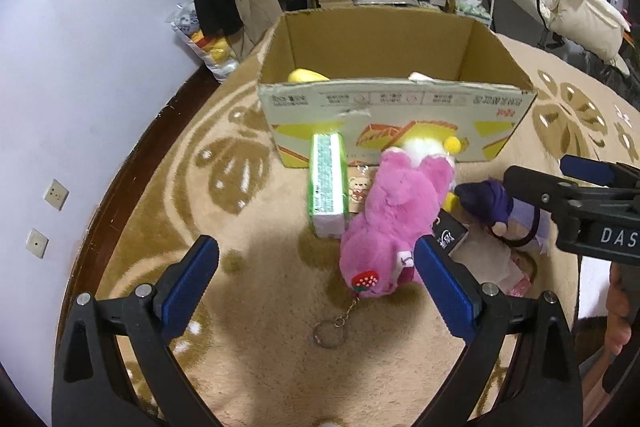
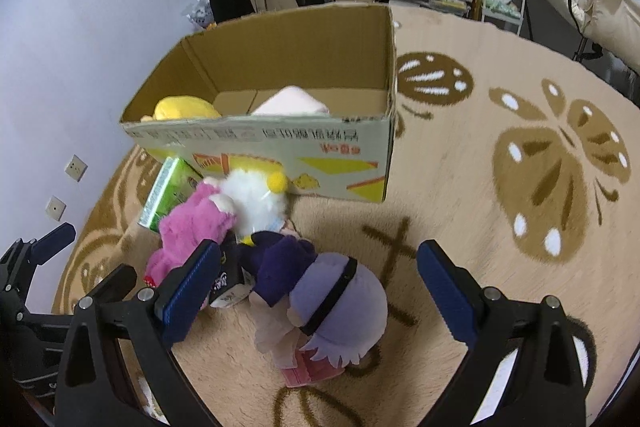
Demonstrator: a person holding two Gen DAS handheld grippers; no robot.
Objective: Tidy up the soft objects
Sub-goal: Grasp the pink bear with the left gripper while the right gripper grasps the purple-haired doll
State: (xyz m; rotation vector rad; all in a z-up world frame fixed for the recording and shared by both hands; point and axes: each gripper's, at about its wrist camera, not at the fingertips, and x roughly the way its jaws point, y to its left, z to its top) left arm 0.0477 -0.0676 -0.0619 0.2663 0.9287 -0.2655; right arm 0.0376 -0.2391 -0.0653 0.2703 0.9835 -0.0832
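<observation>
While two plush toys already lie in the box [image 2: 280,67], a yellow one [image 2: 182,109] and a pale pink one [image 2: 290,101], you are at the pick-up step for the pile on the rug [image 2: 480,211] just in front of it. Your right tongs [image 2: 318,279] are spread wide and hold nothing; they hover above the purple doll [image 2: 336,303], which lies between the two pads without either touching it, as far as the right view shows. The next move, I judge, is to lower over the doll's rounded body, close gently on it, then lift and carry it over the near wall of the box. Watch the black tag [image 2: 228,283] beside your left pad, since it could get pinched along with the doll. Your left tongs [image 1: 316,279] are likewise wide open and empty, held low over the rug and pointing at the box, with the pink plush [image 1: 392,219] just inside the right pad and its keyring [image 1: 326,335] trailing on the rug. That plush leans against a white-and-yellow toy [image 2: 256,195] touching the box front, and a green pack [image 1: 326,183] lies just beside it. Both tongs sit close together, so keep them from colliding.
</observation>
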